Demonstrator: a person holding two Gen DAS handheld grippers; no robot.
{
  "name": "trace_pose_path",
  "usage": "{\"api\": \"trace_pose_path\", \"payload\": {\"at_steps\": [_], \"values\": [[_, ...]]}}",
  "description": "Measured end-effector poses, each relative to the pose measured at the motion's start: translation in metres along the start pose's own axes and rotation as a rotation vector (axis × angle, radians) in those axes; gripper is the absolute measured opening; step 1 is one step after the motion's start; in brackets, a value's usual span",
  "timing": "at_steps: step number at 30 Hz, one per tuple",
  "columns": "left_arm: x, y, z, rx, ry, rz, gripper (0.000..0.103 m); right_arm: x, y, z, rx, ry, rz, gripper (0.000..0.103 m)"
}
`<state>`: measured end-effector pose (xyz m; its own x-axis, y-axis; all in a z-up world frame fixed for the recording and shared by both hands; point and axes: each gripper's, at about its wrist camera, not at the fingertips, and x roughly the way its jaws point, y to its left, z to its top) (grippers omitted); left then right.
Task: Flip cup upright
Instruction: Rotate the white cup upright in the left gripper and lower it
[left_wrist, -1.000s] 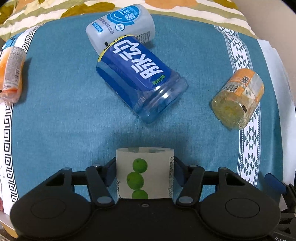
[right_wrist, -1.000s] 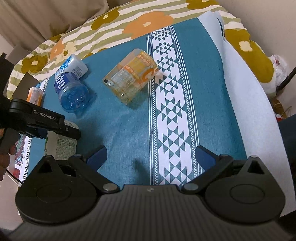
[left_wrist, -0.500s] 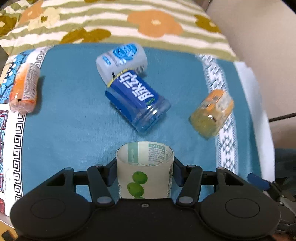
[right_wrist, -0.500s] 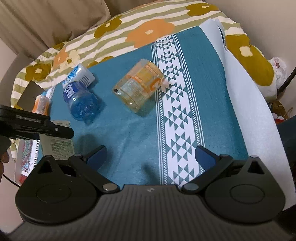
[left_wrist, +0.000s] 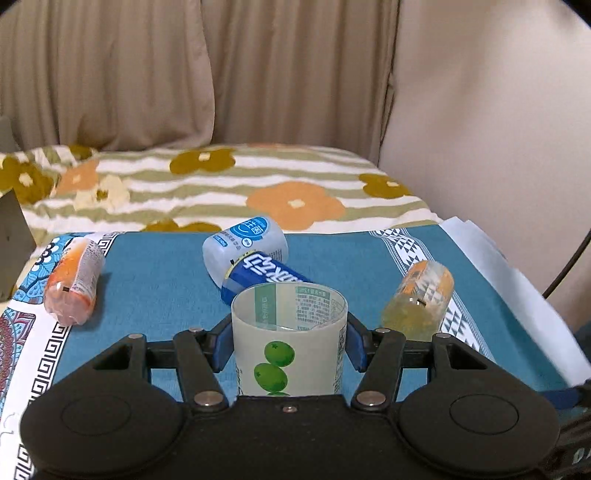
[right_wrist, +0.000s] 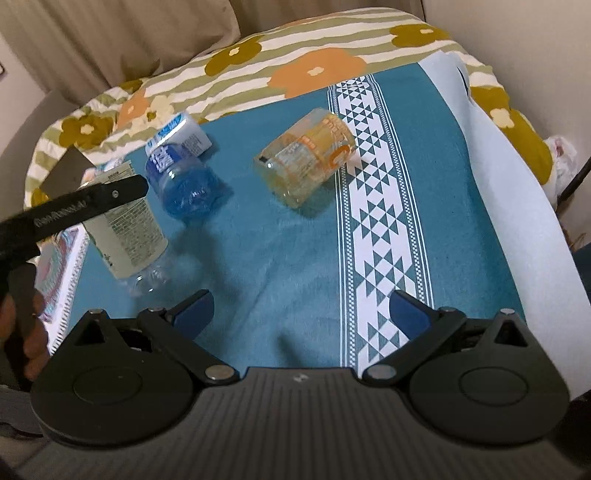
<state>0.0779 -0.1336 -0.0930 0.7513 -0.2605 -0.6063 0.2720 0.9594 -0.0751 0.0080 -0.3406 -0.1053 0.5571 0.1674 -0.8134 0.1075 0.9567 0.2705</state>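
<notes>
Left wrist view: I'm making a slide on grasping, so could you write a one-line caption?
Left gripper clamps the green-fruit cup, open mouth up, above the blue cloth.

Left wrist faces level across the blue cloth (left_wrist: 155, 280); right wrist looks down, both sharing it.

Five cut plastic bottle-cups: one green-fruit cup (left_wrist: 289, 347) between the left tongs, four lying beyond – orange-labelled (left_wrist: 72, 282), pale blue-white (left_wrist: 245, 242), dark blue (left_wrist: 264, 277), clear yellow-orange (left_wrist: 421, 301).

1. Setting: a home, likely a bedroom.
2. Evidence: striped quilt with orange and olive flowers (left_wrist: 229, 184); beige pleated fabric curtain (left_wrist: 147, 74); teal woven cloth with white geometric border (right_wrist: 280, 236) spread on top.
</notes>
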Motion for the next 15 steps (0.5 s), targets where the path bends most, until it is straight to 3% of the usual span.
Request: {"api": "trace_pose_path", "payload": {"at_steps": [4,8,11,15], "values": [[-0.008,-0.004,-0.015,0.049,-0.07,0.002,0.064,0.002,-0.001,-0.009,0.0,-0.006,-0.017,0.103],[-0.013,-0.004,-0.026,0.061,-0.087,0.005,0.064,0.003,-0.002,-0.015,-0.007,-0.002,-0.038,0.103],[-0.018,0.0,-0.027,0.048,-0.063,-0.001,0.064,0.002,-0.001,-0.018,-0.007,-0.002,-0.046,0.103],[-0.02,0.002,-0.02,0.045,0.03,0.013,0.064,-0.001,0.002,-0.02,-0.011,-0.002,-0.044,0.103]]}}
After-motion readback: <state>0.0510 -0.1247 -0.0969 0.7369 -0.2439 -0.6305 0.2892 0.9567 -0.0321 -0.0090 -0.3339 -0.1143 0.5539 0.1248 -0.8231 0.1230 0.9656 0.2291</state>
